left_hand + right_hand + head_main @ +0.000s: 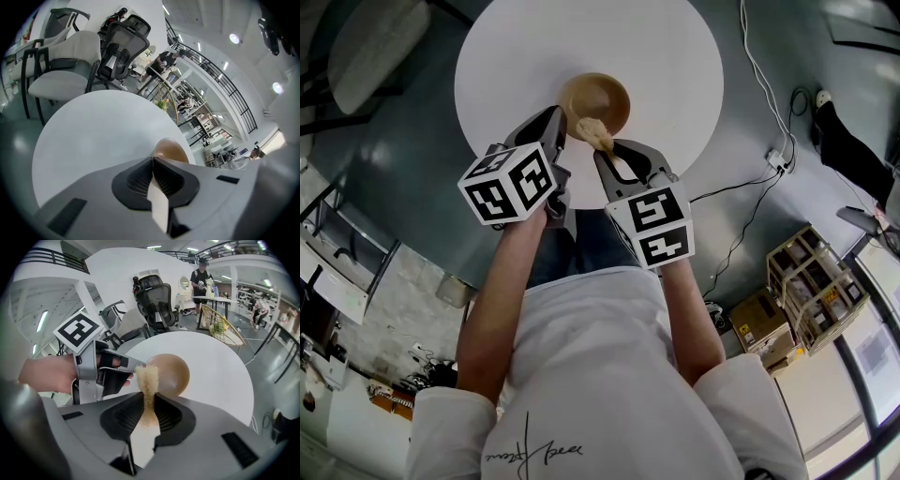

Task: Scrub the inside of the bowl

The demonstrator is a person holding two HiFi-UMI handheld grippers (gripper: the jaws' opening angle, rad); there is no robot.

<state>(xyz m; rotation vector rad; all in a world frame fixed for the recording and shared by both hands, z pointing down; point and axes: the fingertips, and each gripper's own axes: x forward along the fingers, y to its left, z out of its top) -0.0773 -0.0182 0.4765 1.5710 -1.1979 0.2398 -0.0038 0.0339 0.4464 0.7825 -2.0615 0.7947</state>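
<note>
A round wooden bowl [602, 97] stands on the white round table [525, 56], near its front edge. My right gripper [606, 150] is shut on a tan fibrous scrubber [593, 130], whose frayed end [147, 377] sticks up in front of the bowl [172, 373] at its near rim. My left gripper [563, 120] is shut, with its tips at the bowl's left rim. In the left gripper view the jaws [153, 160] meet with nothing seen between them, and the bowl [172, 151] lies just beyond. The left gripper [133, 365] reaches in beside the scrubber.
Grey chairs [61, 61] and a black office chair [157, 298] stand beyond the table. On the floor to the right lie cables and a power strip [779, 157], a wooden crate [812, 286] and a cardboard box [762, 315]. A person [202, 273] stands far off.
</note>
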